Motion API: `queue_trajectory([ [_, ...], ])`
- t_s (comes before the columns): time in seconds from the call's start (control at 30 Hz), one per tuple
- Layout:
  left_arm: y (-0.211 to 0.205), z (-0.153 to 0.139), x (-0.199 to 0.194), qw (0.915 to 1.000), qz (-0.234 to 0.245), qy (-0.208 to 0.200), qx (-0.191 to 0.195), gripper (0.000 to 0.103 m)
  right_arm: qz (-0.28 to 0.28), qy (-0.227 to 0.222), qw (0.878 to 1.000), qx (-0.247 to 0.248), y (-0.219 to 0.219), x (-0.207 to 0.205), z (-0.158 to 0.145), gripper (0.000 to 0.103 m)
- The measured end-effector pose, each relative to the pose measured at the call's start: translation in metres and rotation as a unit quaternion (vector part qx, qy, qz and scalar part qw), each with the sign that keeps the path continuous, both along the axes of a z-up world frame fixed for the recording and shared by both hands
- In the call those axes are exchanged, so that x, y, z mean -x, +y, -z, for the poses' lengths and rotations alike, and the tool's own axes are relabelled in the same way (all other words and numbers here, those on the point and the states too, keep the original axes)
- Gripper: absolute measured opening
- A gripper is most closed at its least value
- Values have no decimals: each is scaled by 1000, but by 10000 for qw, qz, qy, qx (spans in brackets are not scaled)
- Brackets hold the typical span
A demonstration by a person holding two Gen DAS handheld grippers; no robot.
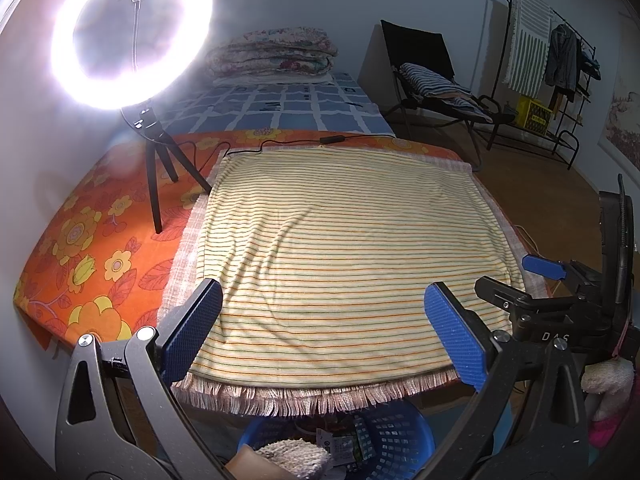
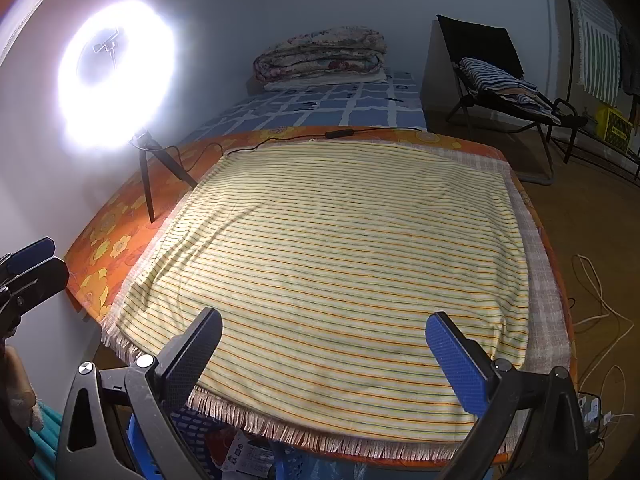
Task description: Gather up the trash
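A blue plastic basket (image 1: 400,436) stands below the table's near edge and holds trash: wrappers (image 1: 340,444) and a crumpled pale cloth (image 1: 292,456). It also shows in the right wrist view (image 2: 192,424), with a wrapper (image 2: 244,456) inside. My left gripper (image 1: 320,320) is open and empty above the near edge of the yellow striped cloth (image 1: 340,232). My right gripper (image 2: 324,344) is open and empty over the same cloth (image 2: 340,248). No trash lies on the cloth. The right gripper shows at the left view's right edge (image 1: 544,268).
A lit ring light on a tripod (image 1: 156,184) stands at the table's left on an orange floral cover (image 1: 88,240); its cable (image 1: 332,140) runs along the far edge. A bed with folded quilts (image 1: 276,52), a chair (image 1: 432,80), a clothes rack (image 1: 560,64) and floor cables (image 2: 600,320) lie beyond.
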State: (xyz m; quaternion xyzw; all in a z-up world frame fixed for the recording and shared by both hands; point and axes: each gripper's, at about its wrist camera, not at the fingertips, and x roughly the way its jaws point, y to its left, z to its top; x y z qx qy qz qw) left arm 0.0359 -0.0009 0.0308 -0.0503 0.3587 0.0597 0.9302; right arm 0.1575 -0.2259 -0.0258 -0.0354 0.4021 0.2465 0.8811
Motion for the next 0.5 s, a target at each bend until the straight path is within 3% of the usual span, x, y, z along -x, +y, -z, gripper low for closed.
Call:
queue_trajectory([
  [0.5,-2,2,1,10000,11,11,-1,102,4,30,10000,13,-4,1,4,103],
])
